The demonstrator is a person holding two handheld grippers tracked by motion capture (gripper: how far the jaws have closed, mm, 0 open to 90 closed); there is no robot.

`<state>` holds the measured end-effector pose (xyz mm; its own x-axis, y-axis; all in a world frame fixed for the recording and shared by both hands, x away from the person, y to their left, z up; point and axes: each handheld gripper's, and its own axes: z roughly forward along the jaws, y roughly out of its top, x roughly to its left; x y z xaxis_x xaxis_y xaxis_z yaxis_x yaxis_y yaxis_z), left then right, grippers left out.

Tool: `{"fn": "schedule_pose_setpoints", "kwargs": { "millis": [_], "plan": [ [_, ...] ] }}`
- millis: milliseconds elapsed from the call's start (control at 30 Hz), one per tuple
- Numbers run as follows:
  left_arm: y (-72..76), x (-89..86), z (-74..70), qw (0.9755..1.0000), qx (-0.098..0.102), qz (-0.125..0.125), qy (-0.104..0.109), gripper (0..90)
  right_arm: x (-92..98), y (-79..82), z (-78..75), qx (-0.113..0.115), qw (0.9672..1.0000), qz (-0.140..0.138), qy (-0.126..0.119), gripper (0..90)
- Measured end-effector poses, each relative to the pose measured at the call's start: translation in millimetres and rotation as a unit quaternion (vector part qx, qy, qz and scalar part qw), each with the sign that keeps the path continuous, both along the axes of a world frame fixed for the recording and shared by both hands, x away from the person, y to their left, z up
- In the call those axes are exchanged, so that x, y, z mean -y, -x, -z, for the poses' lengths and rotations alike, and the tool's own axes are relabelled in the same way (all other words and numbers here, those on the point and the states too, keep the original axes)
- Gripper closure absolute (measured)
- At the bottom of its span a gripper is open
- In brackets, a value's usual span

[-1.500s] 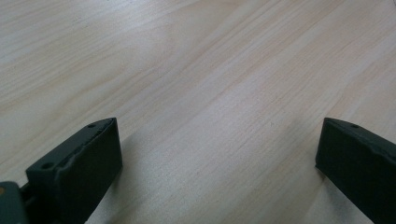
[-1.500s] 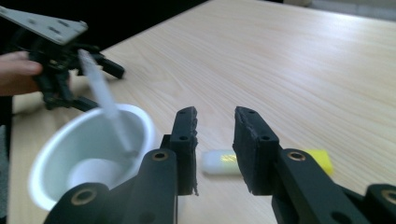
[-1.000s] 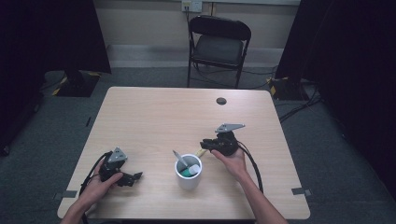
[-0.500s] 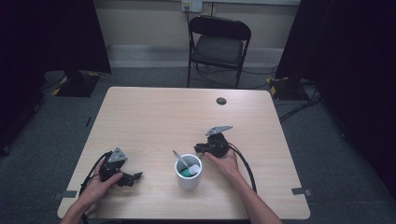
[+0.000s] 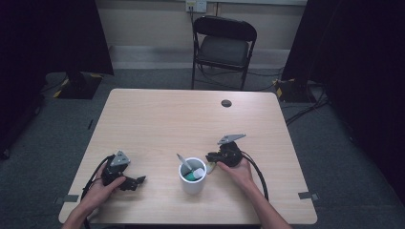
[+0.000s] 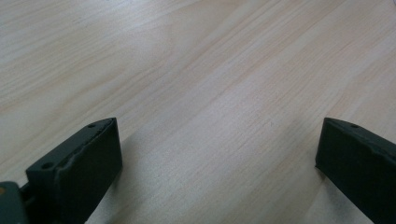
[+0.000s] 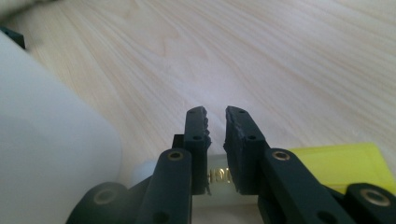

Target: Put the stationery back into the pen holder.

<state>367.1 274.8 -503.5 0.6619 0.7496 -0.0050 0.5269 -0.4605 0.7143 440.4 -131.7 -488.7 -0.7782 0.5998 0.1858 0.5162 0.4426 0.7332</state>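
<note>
A folding chair (image 5: 223, 42) stands behind the pale wooden worktop (image 5: 167, 119), and a small dark round disc (image 5: 226, 103) lies near the worktop's far edge, well apart from the work. Toward the near edge stands a white cup (image 5: 192, 177) holding a pale stick-like thing and something green; it sits just beside the right gripper (image 5: 213, 162) and fills the left side of the right gripper view as a white wall (image 7: 46, 140). The right hand (image 5: 239, 171) lies on the worktop with its gripper low and level, pointing at the cup. Its jaws are drawn nearly together on a pale tube-like thing with gold lettering (image 7: 219, 176), which lies on the worktop at the foot of the cup with a yellow part (image 7: 345, 161) beside it. The left hand (image 5: 98, 188) rests at the near left corner, its gripper (image 5: 138, 180) lying flat with jaws wide and bare wood between them. Since a second ago the right gripper has come nearer the cup and its jaws have just closed on the tube; the left has kept its place.
</note>
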Motion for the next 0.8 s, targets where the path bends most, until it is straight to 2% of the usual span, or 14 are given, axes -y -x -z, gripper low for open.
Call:
{"fn": "schedule_pose_setpoints", "kwargs": {
  "millis": [233, 333, 433, 500, 667, 800],
  "plan": [
    [0.0, 0.1, 0.0, 1.0, 0.0, 0.0, 0.0, 0.0, 8.5, 9.1, -1.8, -0.002, 0.9999, -0.003, 0.011, 78.5],
    [0.0, 0.1, 0.1, 1.0, 0.0, -0.001, 0.001, 0.0, 13.2, 17.5, -6.3, -0.004, 0.9999, -0.012, 0.009, 78.5],
    [0.1, 0.2, 0.1, 1.0, 0.0, -0.001, 0.001, 0.0, 18.6, 24.1, -4.9, -0.004, 0.9997, -0.017, 0.018, 78.5],
    [0.1, 0.1, 0.1, 1.0, 0.0, -0.001, 0.001, 0.0, 23.8, 25.5, -3.5, -0.009, 0.9997, -0.009, 0.019, 78.3],
    [0.1, 0.1, 0.1, 1.0, 0.0, -0.001, 0.001, 0.0, 35.9, 29.5, -9.1, -0.004, 0.9998, -0.001, 0.021, 77.9],
    [0.0, 0.1, 0.1, 1.0, 0.0, -0.001, 0.001, 0.0, 46.5, 35.1, -7.7, -0.005, 0.9995, 0.01, 0.029, 77.0]
  ]
}}
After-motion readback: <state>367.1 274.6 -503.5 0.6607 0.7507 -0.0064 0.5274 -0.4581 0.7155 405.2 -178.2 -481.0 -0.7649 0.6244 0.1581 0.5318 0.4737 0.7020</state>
